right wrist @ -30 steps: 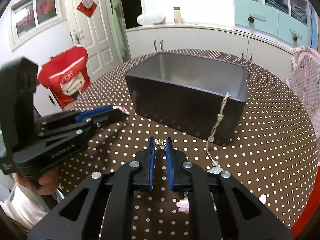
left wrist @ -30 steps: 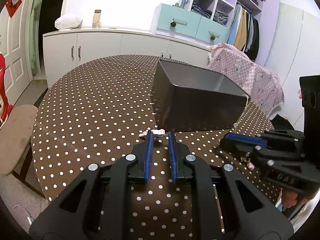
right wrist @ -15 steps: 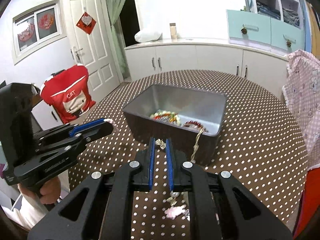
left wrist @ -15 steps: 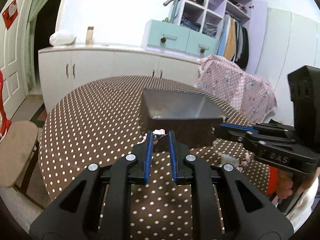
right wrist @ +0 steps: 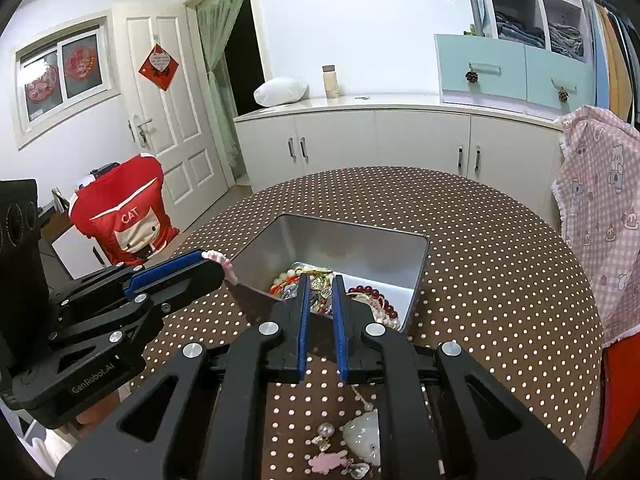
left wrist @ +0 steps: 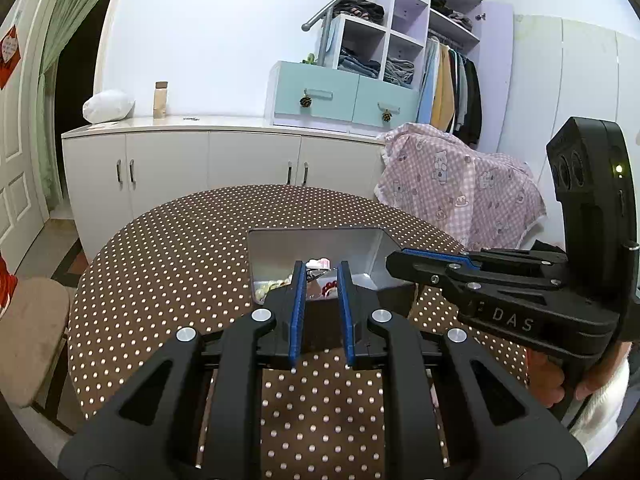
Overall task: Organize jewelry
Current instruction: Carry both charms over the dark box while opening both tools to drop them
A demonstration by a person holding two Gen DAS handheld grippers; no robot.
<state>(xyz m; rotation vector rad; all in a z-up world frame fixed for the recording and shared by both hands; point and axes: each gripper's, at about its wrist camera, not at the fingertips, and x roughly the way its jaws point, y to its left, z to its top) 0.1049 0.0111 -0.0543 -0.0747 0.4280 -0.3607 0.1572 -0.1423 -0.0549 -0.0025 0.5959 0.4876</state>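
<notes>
We look along the left claw [left wrist: 320, 278] at the middle of the left wrist view. Its blue pads stand close together, a narrow gap between them, and at the tips they pinch a small pink piece [left wrist: 317, 265]. In the right wrist view the same claw [right wrist: 219, 269] comes in from the left edge, the pink piece [right wrist: 224, 264] poking out past its tip, just beside the near left corner of the box [right wrist: 352, 240].

The right claw [right wrist: 320, 286] sits at the centre of its own view, also narrow, with a gold charm [right wrist: 321, 283] caught between the tips (the heap behind it makes the edges hard to read). From the left wrist view this claw [left wrist: 396, 260] reaches in from the right, its tip over the right rim of the box [left wrist: 312, 232].

The box stands open on the dotted table [right wrist: 500, 280], in the middle of both frames. Inside lie mixed jewelry, among it red beads [right wrist: 368, 291] toward the right wall. At the bottom centre of the right wrist view, under the claw, more pieces lie loose on the table: a pale pendant [right wrist: 362, 434] on a cord, a pearl [right wrist: 326, 428] and a flat pink charm [right wrist: 328, 460].
</notes>
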